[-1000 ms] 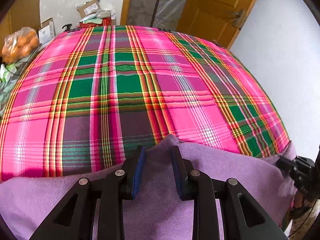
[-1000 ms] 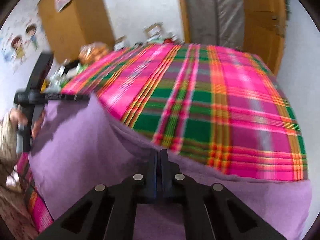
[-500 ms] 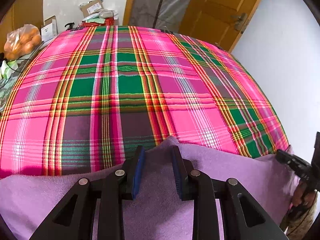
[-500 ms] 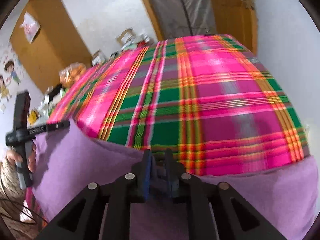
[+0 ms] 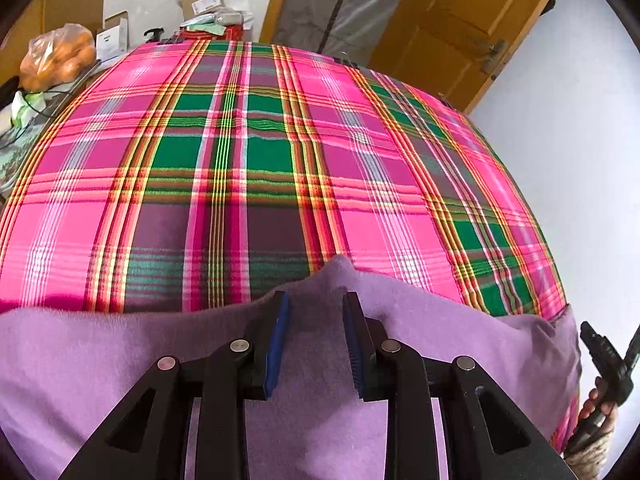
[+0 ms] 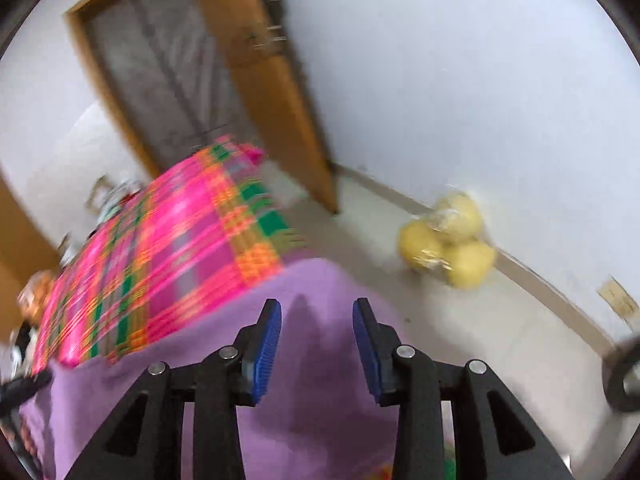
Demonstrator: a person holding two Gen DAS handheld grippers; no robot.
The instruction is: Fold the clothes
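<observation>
- Released from the right gripper (image 6: 317, 322), the purple cloth (image 5: 120, 360) now lies below jaws that have just been opening; a second ago they were clenched on its edge, and nothing sits between the pads now.
- Its camera has swung since then from the plaid bedcover (image 5: 260, 160) toward the floor, where a bag of yellow fruit (image 6: 448, 236) shows at 2 o'clock against the wall.
- Left gripper (image 5: 314, 320) has barely shifted: a raised fold of the cloth stands between its blue pads (image 5: 276, 340), which sit partly apart; whether they press the fold I cannot tell.
- The cloth lies along the near edge of the bedcover, at 6 o'clock in both views.
- Right-wrist view is smeared by motion; the bedcover pattern and the door (image 6: 260, 80) blur.
- A hand (image 5: 596, 412) holding the right gripper's handle is cut off at 4 o'clock in the left view.
- Both grippers tilt downward over the cloth.
</observation>
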